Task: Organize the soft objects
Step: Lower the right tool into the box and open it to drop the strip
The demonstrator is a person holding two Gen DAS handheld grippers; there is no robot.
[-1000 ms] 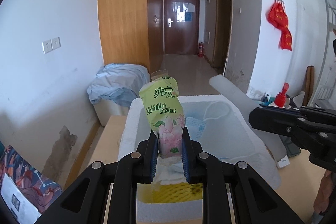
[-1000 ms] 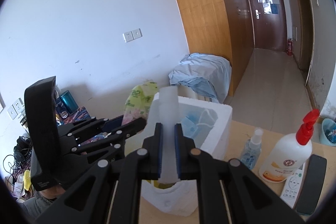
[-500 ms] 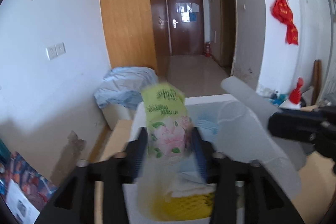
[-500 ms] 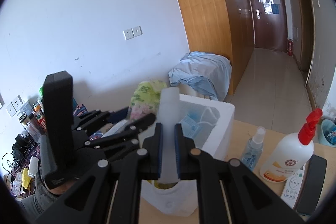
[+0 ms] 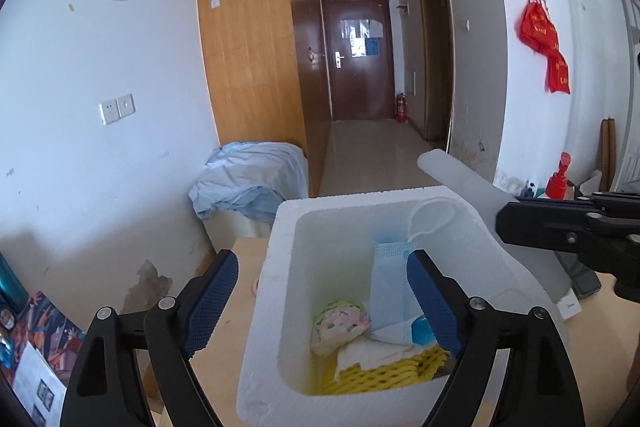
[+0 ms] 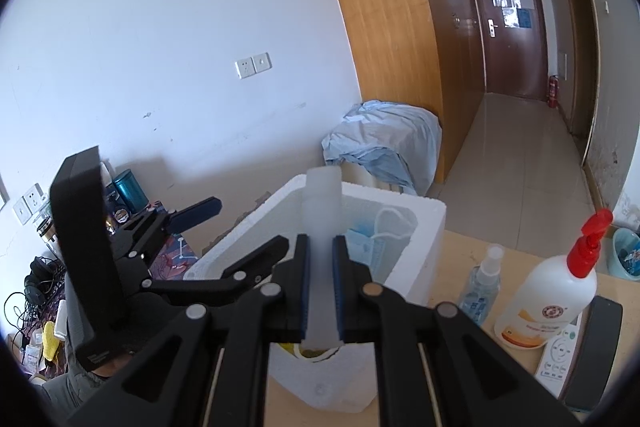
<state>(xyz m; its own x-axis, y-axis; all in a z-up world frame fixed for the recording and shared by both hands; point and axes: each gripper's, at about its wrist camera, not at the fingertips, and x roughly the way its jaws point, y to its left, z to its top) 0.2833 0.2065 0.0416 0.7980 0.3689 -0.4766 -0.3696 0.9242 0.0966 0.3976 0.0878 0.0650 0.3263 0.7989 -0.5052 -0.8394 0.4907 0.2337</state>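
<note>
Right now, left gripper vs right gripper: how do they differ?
The left gripper is open, its jaws just spread and empty; the right gripper is shut on the foam lid. The left sits over the foam box, above the dropped tissue pack; the right holds the lid upright at the box's edge. Both have black frames and blue pads.

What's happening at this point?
A person is packing soft items into a white foam box. The left gripper has just opened, empty, above it; the flowered tissue pack now lies inside beside a blue face mask. The right gripper is shut on the box's foam lid.
</note>
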